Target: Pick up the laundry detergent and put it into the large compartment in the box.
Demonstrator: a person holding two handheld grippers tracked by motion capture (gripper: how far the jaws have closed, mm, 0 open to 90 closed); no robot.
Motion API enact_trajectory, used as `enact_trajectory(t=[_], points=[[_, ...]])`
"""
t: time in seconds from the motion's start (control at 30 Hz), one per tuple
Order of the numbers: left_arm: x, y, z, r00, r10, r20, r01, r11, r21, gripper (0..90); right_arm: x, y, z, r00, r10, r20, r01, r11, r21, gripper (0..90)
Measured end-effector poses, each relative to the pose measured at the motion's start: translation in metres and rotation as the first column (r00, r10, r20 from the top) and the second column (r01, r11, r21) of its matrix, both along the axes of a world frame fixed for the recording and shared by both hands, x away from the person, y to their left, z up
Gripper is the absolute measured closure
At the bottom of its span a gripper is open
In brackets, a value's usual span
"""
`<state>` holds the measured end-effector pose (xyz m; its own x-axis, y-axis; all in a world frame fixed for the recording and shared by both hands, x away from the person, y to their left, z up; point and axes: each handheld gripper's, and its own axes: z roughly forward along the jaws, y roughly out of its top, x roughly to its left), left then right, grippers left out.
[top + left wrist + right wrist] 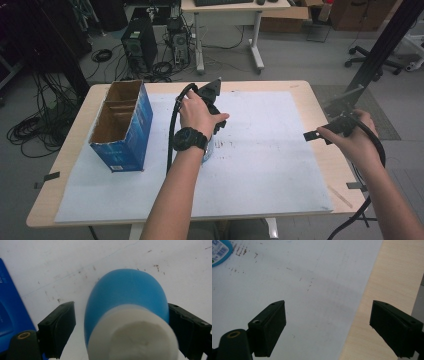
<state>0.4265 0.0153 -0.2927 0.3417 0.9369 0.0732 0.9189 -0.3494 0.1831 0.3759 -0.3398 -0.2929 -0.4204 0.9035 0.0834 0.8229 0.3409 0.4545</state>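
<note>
A blue bottle [127,290] with a white cap [132,337] stands between the jaws of my left gripper [121,308]. The right jaw lies against the bottle's side, while a gap separates the left jaw from it, so the gripper is open around the bottle. In the high view my left gripper [216,125] points down at mid-table, and the hand hides most of the bottle [209,151]. My right gripper [311,135] hovers open and holds nothing at the right edge of the white sheet [260,165]. In the right gripper view the jaws of the right gripper [328,308] straddle the sheet's edge, and the bottle's label [219,250] shows at top left.
An open blue cardboard box [125,125] with dividers stands on the left of the table, close to the left gripper's left jaw [7,315]. Bare wooden table [392,277] borders the sheet on the right. Computer towers, cables and a desk lie on the floor beyond.
</note>
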Motion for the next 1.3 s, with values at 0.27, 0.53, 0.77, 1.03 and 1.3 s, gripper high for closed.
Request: enact_trajectory(t=[0.27, 0.53, 0.77, 1.03, 1.3], points=[[0.0013, -0.0023, -0.0032, 0.9999, 0.01, 0.006, -0.01, 1.0, -0.001, 19.6, 0.0003, -0.0012, -0.0015, 1.0, 0.0, -0.002, 0.0, 1.0, 0.001, 13.5], [0.0005, -0.0031, -0.0036, 0.9999, 0.015, 0.005, -0.015, 0.9999, 0.004, 26.2, -0.0005, -0.0048, -0.0029, 1.0, -0.004, -0.004, 0.004, 1.0, 0.004, 13.5], [0.0007, -0.003, -0.0043, 0.9997, 0.025, -0.002, -0.025, 0.9997, 0.0, 31.3, -0.0007, -0.0056, -0.0045, 1.0, -0.002, -0.005, 0.002, 1.0, 0.009, 13.5], [0.0013, -0.003, -0.0076, 0.9997, 0.024, -0.008, -0.024, 0.9997, -0.002, 35.4, -0.001, -0.0065, -0.0052, 1.0, -0.003, -0.007, 0.003, 1.0, 0.009, 13.5], [0.0022, -0.0023, -0.0076, 0.9996, 0.025, -0.015, -0.026, 0.9996, -0.011, 36.5, -0.0006, -0.0074, -0.007, 0.9999, -0.004, -0.01, 0.005, 1.0, 0.008, 13.5]])
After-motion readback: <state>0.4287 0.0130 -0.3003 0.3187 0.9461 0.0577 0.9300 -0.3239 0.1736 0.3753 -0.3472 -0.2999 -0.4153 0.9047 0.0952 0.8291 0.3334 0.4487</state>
